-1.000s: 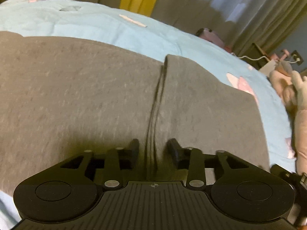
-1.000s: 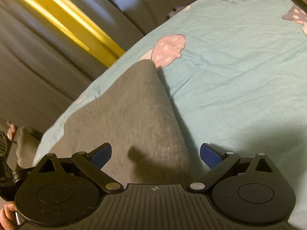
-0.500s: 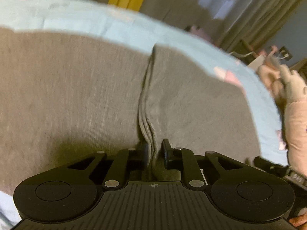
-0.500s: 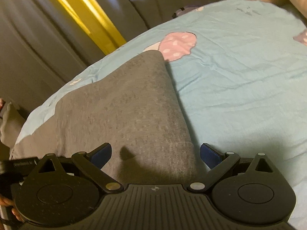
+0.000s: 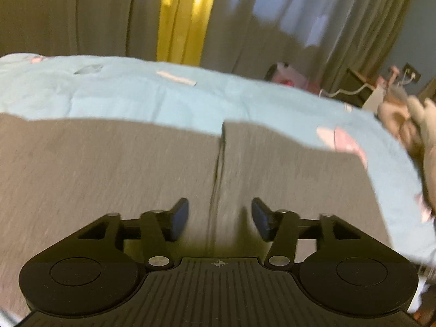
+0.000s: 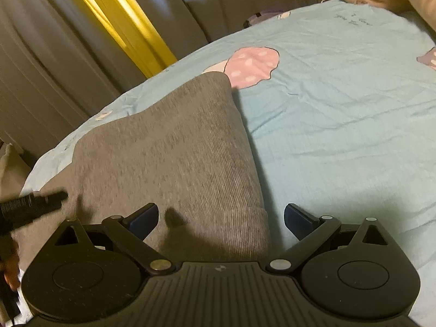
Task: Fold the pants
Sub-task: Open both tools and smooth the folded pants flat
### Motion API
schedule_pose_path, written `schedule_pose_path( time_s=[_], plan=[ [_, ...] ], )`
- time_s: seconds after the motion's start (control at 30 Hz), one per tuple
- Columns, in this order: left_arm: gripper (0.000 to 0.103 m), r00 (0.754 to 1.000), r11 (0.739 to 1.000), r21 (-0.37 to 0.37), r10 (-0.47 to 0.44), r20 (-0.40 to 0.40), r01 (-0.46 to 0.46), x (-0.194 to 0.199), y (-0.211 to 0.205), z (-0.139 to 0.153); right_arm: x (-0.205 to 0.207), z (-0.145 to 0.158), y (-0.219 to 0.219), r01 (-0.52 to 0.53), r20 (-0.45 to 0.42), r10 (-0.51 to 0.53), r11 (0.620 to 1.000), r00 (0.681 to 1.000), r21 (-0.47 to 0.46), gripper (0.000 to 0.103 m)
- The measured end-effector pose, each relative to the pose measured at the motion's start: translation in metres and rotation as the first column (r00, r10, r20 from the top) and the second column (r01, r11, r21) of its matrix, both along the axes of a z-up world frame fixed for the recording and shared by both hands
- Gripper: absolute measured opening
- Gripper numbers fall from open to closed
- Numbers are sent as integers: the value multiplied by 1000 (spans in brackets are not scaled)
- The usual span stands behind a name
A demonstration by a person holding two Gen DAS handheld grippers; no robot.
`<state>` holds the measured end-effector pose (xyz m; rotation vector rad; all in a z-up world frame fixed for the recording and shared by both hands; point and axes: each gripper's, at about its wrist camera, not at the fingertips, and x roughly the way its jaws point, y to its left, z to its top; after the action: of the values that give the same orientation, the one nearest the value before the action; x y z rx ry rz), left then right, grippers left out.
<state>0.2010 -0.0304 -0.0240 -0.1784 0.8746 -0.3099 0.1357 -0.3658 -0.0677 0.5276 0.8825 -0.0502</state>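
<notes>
Grey pants (image 5: 109,169) lie flat on a light blue bedsheet (image 5: 136,95). In the left wrist view a seam or fold line (image 5: 218,169) runs down the cloth between the two panels. My left gripper (image 5: 220,219) is open just above the cloth, its jaws on either side of that line, holding nothing. In the right wrist view the grey pants (image 6: 169,158) narrow to a point near a pink mushroom print (image 6: 253,65). My right gripper (image 6: 221,219) is open wide over the ribbed hem (image 6: 231,234), empty. The left gripper's edge (image 6: 30,207) shows at left.
Grey curtains with a yellow strip (image 5: 185,13) hang behind the bed. A plush toy (image 5: 408,120) and a cable (image 5: 346,91) sit at the far right. A small white strip (image 5: 175,77) lies on the sheet. Bare blue sheet (image 6: 340,109) spreads to the right of the pants.
My left gripper closed on the fold of cloth half a second ago and has now opened and let it go, drawing back a little. My right gripper stayed open and shifted slightly.
</notes>
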Motion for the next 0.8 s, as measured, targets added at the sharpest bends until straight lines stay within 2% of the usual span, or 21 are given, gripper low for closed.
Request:
schedule_pose_path(
  time_s=[0.1,0.2,0.23,0.27,0.3,0.33,0.43,0.5,0.57,0.6,0.63,0.73,0.8],
  plan=[
    [64,999,999,-17,37,-30,-38,34,-9,-8,3,-4,-1,3,-8,-3,1000,1000,11,99],
    [64,990,995,-61,72,-121,-80,59,-12,-26,4,-7,-4,17,-13,-17,999,1000,27,99],
    [60,988,992,-92,74,-138,-88,63,-11,-30,4,-7,-5,23,-14,-23,999,1000,28,99],
    [39,987,989,-123,68,-144,-86,67,-12,-32,4,-8,-6,29,-13,-28,999,1000,28,99],
    [30,988,987,-148,45,-148,-67,69,-14,-32,5,-9,-6,31,-14,-30,999,999,32,99],
    [24,990,989,-133,43,-131,-61,70,-17,-29,5,-10,-7,33,-14,-32,999,999,34,99],
    [20,999,999,-28,21,-33,-22,62,-29,-17,4,-10,-8,38,-1,-38,998,999,40,99],
    [27,1000,997,69,24,-3,-24,57,-33,-19,2,-9,-9,44,8,-44,998,999,43,99],
    [65,999,978,204,37,34,-43,55,-41,-22,3,-10,-10,50,5,-50,998,999,39,99],
    [71,997,966,252,47,56,-60,49,-44,-21,3,-10,-10,52,-2,-52,998,999,34,99],
    [73,996,960,274,47,71,-65,43,-45,-18,3,-9,-10,56,-3,-56,998,998,30,99],
    [74,999,974,224,25,39,-33,26,-37,-6,0,-5,-9,71,15,-71,997,997,4,99],
    [78,998,976,212,43,44,-52,12,-30,0,-1,-1,-4,65,30,-64,997,997,-30,99]
  ],
)
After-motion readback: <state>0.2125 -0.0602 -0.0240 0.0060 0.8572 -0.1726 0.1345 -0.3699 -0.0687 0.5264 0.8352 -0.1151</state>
